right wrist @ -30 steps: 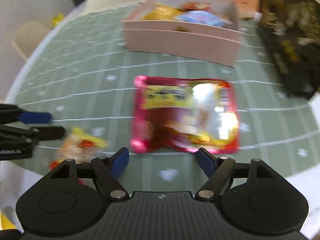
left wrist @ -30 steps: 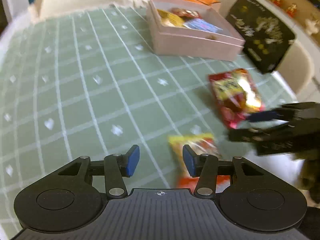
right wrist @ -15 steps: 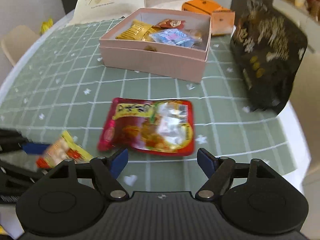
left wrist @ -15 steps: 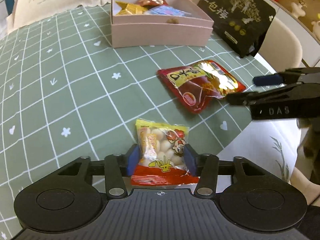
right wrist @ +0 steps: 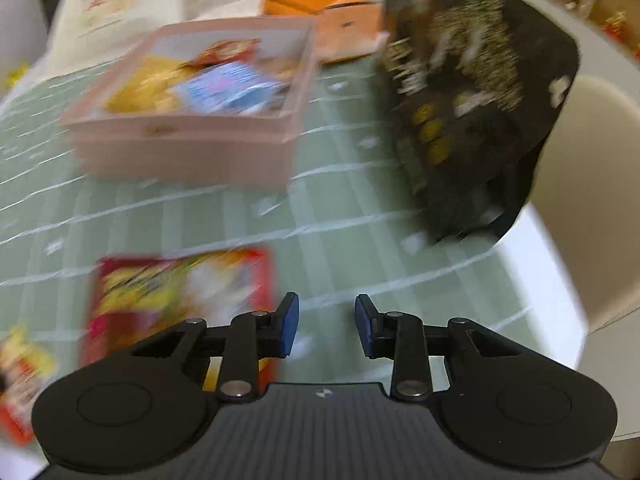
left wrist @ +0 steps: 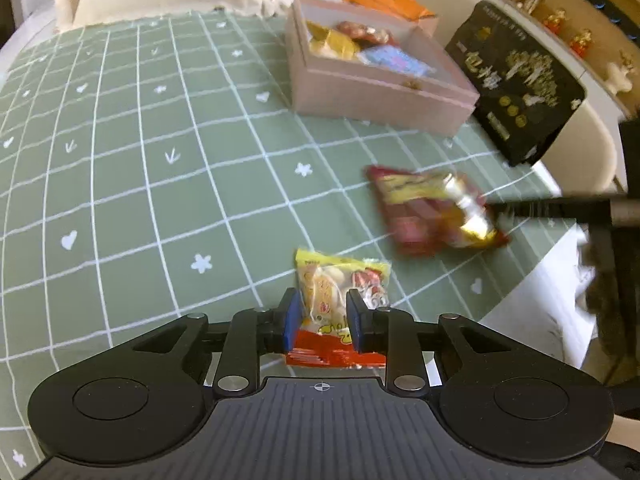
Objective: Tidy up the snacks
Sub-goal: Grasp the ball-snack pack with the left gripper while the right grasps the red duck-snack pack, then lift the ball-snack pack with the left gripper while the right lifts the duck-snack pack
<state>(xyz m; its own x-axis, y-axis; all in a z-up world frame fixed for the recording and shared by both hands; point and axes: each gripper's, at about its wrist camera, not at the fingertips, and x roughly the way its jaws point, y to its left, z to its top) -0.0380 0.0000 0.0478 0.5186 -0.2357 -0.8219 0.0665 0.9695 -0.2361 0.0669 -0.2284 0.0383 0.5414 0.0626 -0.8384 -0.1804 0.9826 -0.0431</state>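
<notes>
At the frame's lower centre the left tool (left wrist: 321, 319), jaws closing, now pinches the crinkly yellow snack packet (left wrist: 340, 300) on the green-checked bench (left wrist: 160, 200) (bound for the pink box (left wrist: 372, 80), presumably), while the right tool (right wrist: 327, 326), closing on nothing, hovers beside the glossy red pouch (right wrist: 180, 292).

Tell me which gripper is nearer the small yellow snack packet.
Left. The left gripper is closing around the yellow snack packet; the right gripper is beside the red packet.

Small yellow snack packet (left wrist: 340, 292) upright, red pouch (left wrist: 432, 210) flat, pink box (left wrist: 380, 88) part-filled
</notes>
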